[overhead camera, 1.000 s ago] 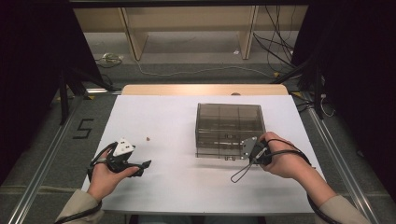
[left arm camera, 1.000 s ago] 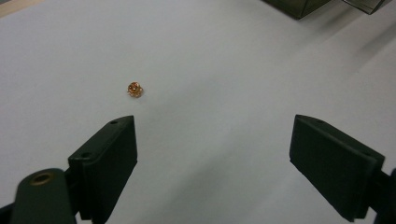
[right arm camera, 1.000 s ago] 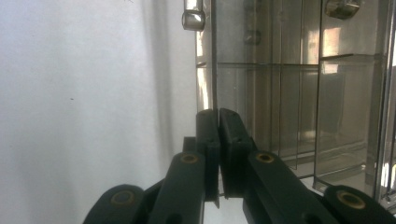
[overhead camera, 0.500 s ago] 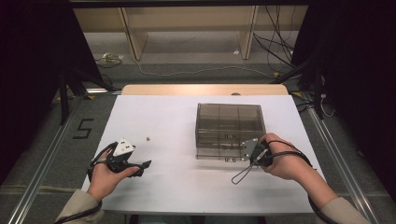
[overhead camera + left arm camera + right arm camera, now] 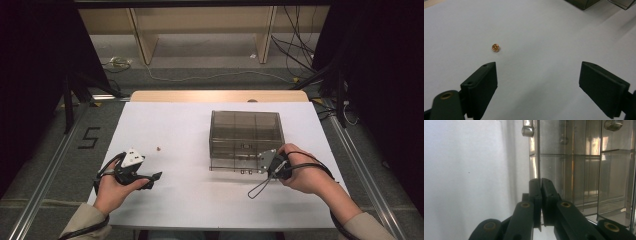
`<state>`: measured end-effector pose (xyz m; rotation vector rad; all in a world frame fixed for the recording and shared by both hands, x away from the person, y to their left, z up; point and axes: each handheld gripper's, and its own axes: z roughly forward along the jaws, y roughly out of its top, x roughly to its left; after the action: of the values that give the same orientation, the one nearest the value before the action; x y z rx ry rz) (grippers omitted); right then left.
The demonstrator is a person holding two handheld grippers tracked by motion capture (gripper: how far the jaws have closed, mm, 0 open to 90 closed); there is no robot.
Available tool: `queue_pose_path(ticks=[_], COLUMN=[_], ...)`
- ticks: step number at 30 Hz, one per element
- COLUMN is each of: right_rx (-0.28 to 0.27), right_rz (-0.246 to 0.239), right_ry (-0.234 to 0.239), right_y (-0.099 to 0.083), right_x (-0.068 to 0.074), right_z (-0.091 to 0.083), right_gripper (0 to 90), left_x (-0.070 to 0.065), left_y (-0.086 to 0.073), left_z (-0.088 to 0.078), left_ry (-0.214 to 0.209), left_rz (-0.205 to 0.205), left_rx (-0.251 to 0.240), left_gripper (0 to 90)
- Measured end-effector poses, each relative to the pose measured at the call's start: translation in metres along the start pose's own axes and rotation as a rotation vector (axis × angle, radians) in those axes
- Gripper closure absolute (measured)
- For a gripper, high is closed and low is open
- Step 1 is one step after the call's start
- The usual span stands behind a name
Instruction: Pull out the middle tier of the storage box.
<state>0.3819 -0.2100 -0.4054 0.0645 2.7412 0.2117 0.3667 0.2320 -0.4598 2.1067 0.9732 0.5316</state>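
Observation:
A smoky see-through drawer box [image 5: 245, 132] stands on the white table [image 5: 200, 200], right of centre. Its bottom drawer [image 5: 230, 168] sticks out a little toward me. My right gripper [image 5: 265, 162] is at that drawer's right front corner. In the right gripper view its jaws [image 5: 540, 181] are shut on the thin clear front panel [image 5: 539, 157], below a small metal knob [image 5: 527, 130]. A tiny copper-coloured bead [image 5: 158, 148] lies on the table at the left. My left gripper [image 5: 156, 177] rests just short of it, open, and the bead [image 5: 495, 47] lies beyond its left jaw with nothing between the jaws [image 5: 537, 80].
A wooden board [image 5: 220, 96] runs along the table's far edge. Metal rails flank the table, and a "5" [image 5: 90, 137] is marked on the floor at the left. Cables and shelf legs lie beyond. The box corner [image 5: 584, 3] shows at the top of the left gripper view.

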Motion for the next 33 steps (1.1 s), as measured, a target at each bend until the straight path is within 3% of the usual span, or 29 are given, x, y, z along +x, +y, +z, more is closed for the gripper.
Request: queue_pose_path(ticks=[33], right_rx=[-0.001], right_rz=[0.015], right_ry=[0.014], right_y=[-0.0015], right_x=[0.0039], right_z=[-0.0015], right_gripper=[88.2], left_x=[-0.0001], left_y=[0.0002], left_z=[-0.0001], left_ry=[-0.001], left_rz=[0.002], left_rx=[0.000], left_gripper=[15.5])
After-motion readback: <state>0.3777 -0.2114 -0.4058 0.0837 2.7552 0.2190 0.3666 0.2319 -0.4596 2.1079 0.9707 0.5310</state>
